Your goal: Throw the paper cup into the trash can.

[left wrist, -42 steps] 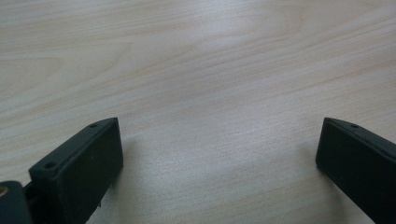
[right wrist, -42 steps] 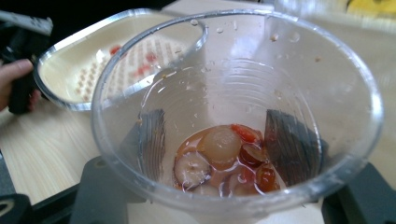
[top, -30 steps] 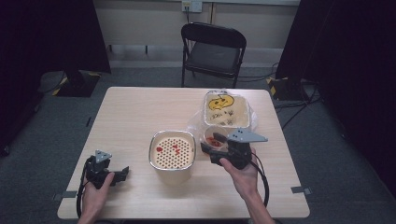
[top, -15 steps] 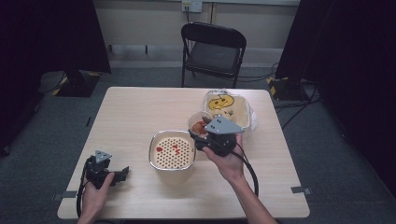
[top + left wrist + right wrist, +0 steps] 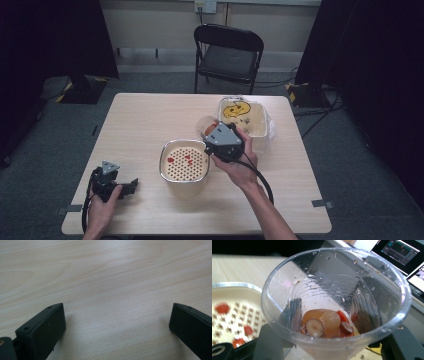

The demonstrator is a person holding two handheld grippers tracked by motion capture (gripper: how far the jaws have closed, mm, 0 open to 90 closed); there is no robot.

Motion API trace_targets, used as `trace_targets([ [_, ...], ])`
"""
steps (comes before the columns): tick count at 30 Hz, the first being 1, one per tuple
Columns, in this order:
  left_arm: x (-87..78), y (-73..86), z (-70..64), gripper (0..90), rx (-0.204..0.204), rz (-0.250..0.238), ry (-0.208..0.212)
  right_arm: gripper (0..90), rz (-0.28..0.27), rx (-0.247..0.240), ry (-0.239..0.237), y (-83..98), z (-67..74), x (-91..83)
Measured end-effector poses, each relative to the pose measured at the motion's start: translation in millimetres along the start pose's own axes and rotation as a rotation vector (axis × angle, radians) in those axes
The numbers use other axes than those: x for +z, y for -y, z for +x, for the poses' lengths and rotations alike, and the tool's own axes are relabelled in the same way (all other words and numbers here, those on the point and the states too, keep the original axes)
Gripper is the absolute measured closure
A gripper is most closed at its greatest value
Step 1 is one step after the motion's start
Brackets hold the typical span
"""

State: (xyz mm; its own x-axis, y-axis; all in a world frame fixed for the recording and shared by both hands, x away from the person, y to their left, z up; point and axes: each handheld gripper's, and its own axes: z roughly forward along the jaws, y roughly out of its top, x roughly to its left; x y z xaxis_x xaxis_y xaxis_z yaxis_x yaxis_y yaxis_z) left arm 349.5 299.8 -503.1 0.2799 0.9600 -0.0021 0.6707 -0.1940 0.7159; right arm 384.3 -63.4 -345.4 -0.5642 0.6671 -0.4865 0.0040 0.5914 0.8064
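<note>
A clear plastic cup (image 5: pixel 205 125) (image 5: pixel 334 302) holds pale and red fruit pieces in a little liquid. My right gripper (image 5: pixel 211 133) (image 5: pixel 335 348) is shut on its lower wall, and its jaws have just been closing further on it. The cup hangs tilted just past the far right rim of a metal bowl (image 5: pixel 165 175) with a white perforated strainer (image 5: pixel 184 161) (image 5: pixel 232 312) in it. A few red bits lie on the strainer. My left gripper (image 5: pixel 128 187) (image 5: pixel 117 327) rests on the table (image 5: pixel 140 125) near its front left, open, with only bare wood between its jaws.
A cream container with a yellow face on it (image 5: pixel 245 117) stands at the back right, inside clear wrapping. A black folding chair (image 5: pixel 227 50) stands behind the table. Monitors (image 5: pixel 397 252) glow beyond the cup in the right gripper view.
My right gripper has carried the cup leftward, from beside the cream container to the strainer bowl's far right rim. The left gripper has stayed put.
</note>
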Motion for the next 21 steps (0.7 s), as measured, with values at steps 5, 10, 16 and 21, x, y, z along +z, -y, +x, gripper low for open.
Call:
trace_targets([
  [5, 0.0, 0.0, 0.0, 0.1, 0.0, 0.0, 0.001, 42.8, 0.04, -0.119, 0.033, -3.8, 9.3, 4.0],
  [10, 0.0, 0.0, 0.1, 0.1, 0.0, 0.0, 0.001, 43.3, 0.076, -0.287, 0.079, -10.5, 20.1, 8.8],
  [16, 0.0, 0.0, 0.2, 0.1, 0.0, 0.0, 0.001, 43.5, 0.121, -0.427, 0.111, -14.3, 32.8, 12.4],
  [21, 0.0, 0.0, 0.1, 0.1, 0.0, 0.0, 0.0, 43.9, 0.168, -0.616, 0.147, -13.5, 45.7, 17.4],
])
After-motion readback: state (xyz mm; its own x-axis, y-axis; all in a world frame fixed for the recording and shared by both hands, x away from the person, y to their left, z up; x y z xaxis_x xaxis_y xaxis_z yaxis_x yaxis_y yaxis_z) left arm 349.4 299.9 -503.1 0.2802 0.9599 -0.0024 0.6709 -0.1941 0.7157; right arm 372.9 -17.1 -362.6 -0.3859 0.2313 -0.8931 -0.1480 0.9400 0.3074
